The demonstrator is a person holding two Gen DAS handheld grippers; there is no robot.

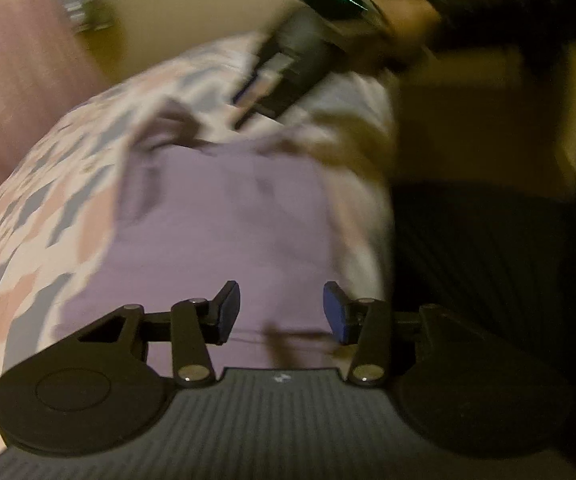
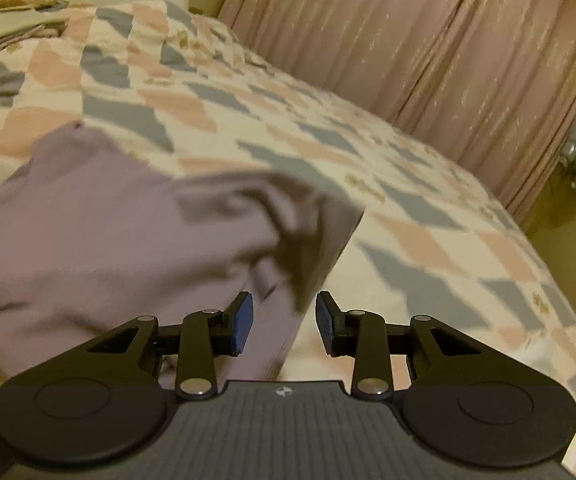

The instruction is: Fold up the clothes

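Lilac cloth, the garment [image 2: 100, 236], lies on the bed [image 2: 427, 216] with one flap doubled over, its edge between the right gripper [image 2: 284, 324]'s wide-spread fingers, ungripped. The left gripper [image 1: 282, 312] hovers wide over it. Folding looks partway; more folds probably remain.

ahead of the left gripper [image 1: 282, 312], black with blue pads [image 1: 335, 312], lies a plain lilac garment [image 1: 224, 224]. around it the bedspread [image 1: 48, 208] is cream with pink and grey-blue diamonds. between the right gripper [image 2: 284, 322] fingers, also black with blue pads [image 2: 244, 322], the same lilac cloth [image 2: 88, 232] shows grey in its shaded fold. beyond it hangs a dusty pink curtain [image 2: 427, 40] with pale flecks, against a yellowish wall [image 2: 567, 248].
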